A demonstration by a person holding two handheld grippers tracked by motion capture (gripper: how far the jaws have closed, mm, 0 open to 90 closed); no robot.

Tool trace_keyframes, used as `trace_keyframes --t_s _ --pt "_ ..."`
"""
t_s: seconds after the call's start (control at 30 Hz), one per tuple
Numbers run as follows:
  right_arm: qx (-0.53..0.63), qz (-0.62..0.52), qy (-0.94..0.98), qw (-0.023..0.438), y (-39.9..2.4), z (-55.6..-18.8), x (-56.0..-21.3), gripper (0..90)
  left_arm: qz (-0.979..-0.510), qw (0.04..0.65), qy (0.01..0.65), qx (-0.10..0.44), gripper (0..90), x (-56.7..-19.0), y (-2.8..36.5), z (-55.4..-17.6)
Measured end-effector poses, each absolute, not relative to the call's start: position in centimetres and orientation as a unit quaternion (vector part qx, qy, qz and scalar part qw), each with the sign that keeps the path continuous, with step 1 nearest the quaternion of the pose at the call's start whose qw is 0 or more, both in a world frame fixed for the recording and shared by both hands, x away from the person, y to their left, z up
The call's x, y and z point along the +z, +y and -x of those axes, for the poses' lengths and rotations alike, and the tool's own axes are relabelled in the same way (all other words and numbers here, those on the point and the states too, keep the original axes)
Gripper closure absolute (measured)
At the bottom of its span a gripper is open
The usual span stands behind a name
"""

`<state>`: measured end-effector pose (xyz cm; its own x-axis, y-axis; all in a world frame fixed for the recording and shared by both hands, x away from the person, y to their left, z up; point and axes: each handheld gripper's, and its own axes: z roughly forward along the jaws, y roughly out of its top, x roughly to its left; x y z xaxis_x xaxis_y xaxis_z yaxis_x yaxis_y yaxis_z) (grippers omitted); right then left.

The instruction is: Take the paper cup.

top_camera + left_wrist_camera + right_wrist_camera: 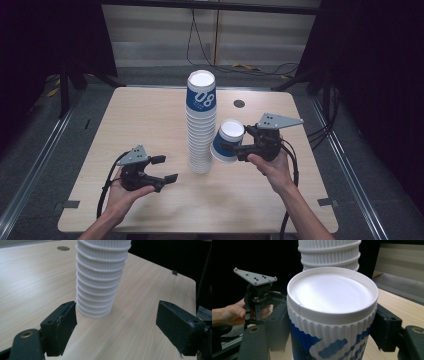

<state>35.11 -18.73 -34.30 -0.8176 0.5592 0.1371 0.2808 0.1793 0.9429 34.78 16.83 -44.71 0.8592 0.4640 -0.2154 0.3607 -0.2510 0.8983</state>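
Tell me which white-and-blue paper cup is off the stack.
The upside-down cup clamped in the right gripper; the rest sit nested in the tall stack.

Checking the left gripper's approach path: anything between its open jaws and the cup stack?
Nothing: in the left gripper view, bare table runs from the left gripper to the cup stack.

A pale wooden table (150, 120) fills the middle, a small dark round hole (239, 103) near its far edge. Beyond it, black cables (200, 45) trail down the far wall and across the grey floor (40, 150).
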Motion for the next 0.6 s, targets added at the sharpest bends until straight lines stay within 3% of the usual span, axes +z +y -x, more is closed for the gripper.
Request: trace_keyframes --t_s 0.3,0.6 --pt "0.587 -0.269 0.756 0.104 -18.3 -34.8 -35.3 27.5 -0.791 0.565 0.23 0.035 17.0 -43.4 13.8 -34.9" --pt "0.586 -0.274 0.759 0.071 -16.9 -34.2 -38.6 27.5 -0.788 0.577 0.211 0.028 16.1 -42.9 13.5 -33.8"
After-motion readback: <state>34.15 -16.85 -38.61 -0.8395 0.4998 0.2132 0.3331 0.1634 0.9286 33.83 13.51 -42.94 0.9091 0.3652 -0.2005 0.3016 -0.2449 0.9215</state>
